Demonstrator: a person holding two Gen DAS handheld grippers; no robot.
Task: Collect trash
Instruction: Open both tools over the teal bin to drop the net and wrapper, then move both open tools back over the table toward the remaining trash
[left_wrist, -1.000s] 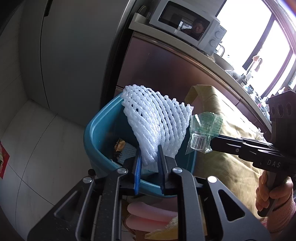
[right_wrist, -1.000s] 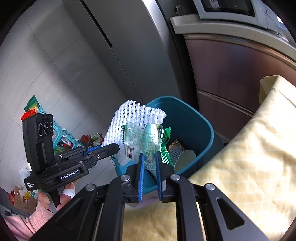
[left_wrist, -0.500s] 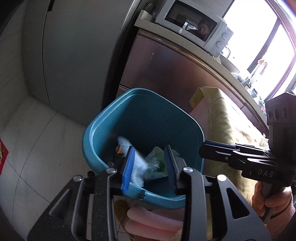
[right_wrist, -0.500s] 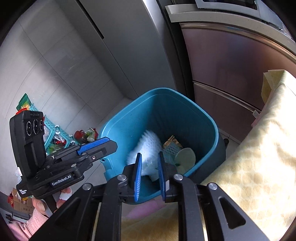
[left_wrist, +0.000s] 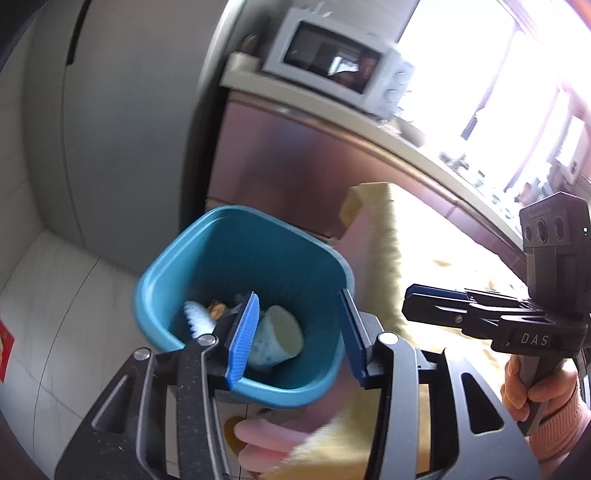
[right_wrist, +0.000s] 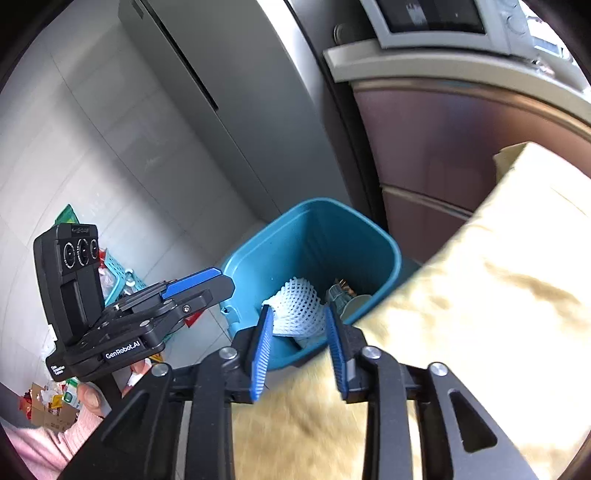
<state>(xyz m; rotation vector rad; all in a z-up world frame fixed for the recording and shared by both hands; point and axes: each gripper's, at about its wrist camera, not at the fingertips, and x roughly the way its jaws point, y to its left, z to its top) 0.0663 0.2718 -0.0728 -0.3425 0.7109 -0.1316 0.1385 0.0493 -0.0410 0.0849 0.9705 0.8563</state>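
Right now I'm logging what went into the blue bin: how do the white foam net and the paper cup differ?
The foam net is white open mesh, soft and rumpled; the paper cup is smooth, pale and rigid-looking. The net lies toward the bin's left side, the cup toward the middle, tipped on its side, mouth showing. Both lie inside the bin, free of either gripper.

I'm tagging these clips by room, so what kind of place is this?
Most likely a home kitchen: a microwave sits on a counter, a tall grey refrigerator stands beside it, and a teal trash bin stands on the tiled floor.
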